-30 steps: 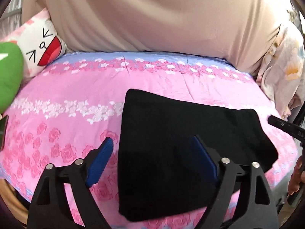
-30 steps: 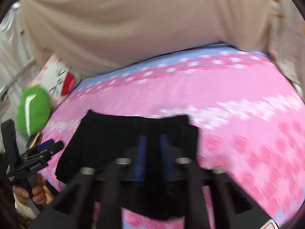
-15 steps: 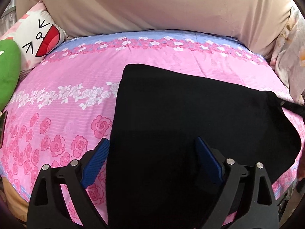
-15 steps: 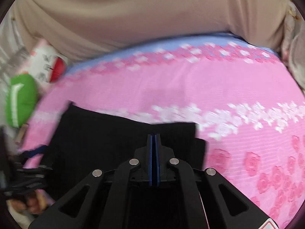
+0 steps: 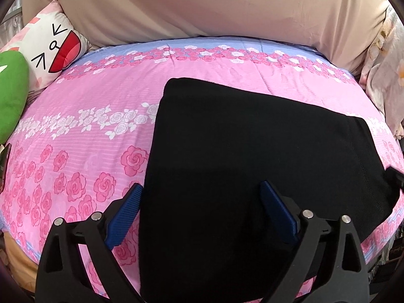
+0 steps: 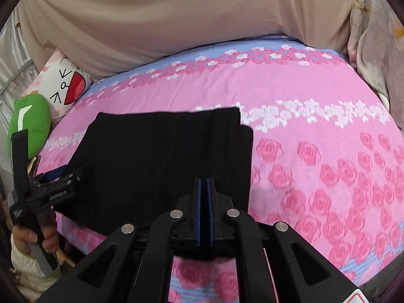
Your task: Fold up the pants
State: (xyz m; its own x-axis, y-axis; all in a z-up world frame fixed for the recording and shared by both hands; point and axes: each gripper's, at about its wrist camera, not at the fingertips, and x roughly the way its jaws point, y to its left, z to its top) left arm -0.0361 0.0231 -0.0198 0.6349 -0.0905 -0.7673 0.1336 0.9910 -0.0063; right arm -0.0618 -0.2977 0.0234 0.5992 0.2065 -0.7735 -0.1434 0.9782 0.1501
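At the far left, beside the bed, a green cushion (image 5: 10, 96) and a white pillow (image 5: 50, 50) with a drawn face are seen; they have no part in the task. The bed (image 5: 83, 116) is covered with a pink flowered sheet, and the black pants (image 5: 252, 156) are laid on it near the front edge.

The pants are already folded into a compact, almost rectangular packet. Several layers are stacked, and at the right side a lower layer is seen to stick out a little past the upper one (image 6: 246, 151), so the edges are not fully even there.

The left gripper (image 5: 199, 202) is held over the left edge of the packet. Its fingers (image 5: 123, 214) have just been opening and stand wide, one over the sheet and one over the cloth; nothing is gripped.

The right gripper (image 6: 204, 202) is placed over the near right part of the packet. Its fingers (image 6: 198, 202) have just parted a little, with only a thin gap between them, and no cloth is seen in that gap.

The folding is judged to be nearly finished. Perhaps only one last fold or an evening of the edges is left.
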